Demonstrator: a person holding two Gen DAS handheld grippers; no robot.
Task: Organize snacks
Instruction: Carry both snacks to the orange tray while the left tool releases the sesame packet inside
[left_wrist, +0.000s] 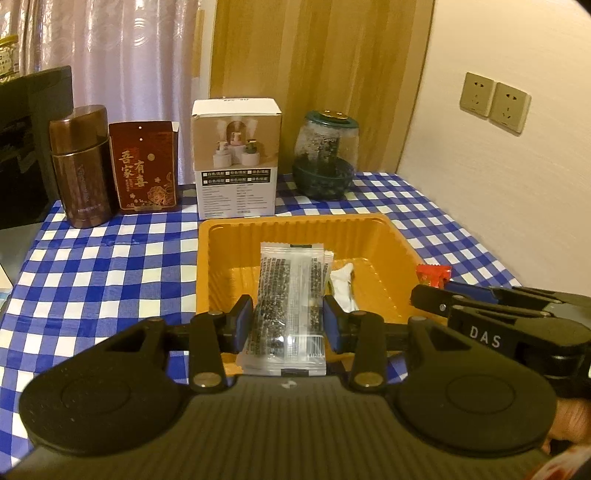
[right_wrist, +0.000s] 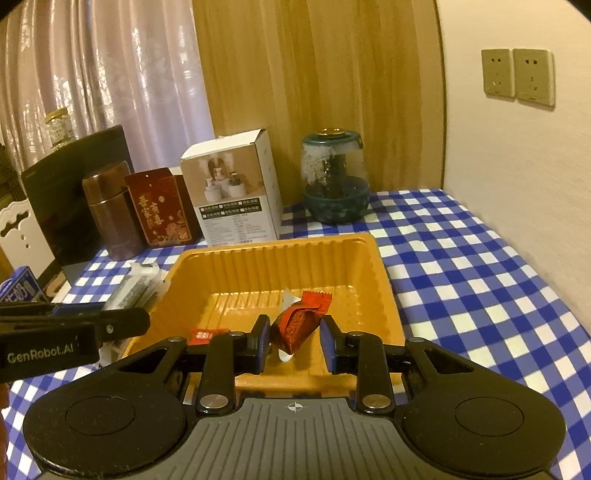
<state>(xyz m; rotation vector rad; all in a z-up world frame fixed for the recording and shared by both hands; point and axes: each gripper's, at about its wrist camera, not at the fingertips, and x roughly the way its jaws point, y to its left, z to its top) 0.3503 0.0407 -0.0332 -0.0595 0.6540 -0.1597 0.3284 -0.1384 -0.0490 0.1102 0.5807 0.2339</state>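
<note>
The left gripper (left_wrist: 287, 319) is closed on a clear snack packet (left_wrist: 286, 302) above the near rim of the orange tray (left_wrist: 221, 258). The right gripper (right_wrist: 294, 341) stands partly open; a red snack packet (right_wrist: 297, 325) sits between its pads, touching the left one, over the tray floor. The checkered desk (right_wrist: 461, 266) is open to the right.

A brown canister (left_wrist: 81, 166), red box (left_wrist: 147, 172), white carton (left_wrist: 237, 157) and glass jar (left_wrist: 327, 155) line the checkered tablecloth (left_wrist: 92, 266).
</note>
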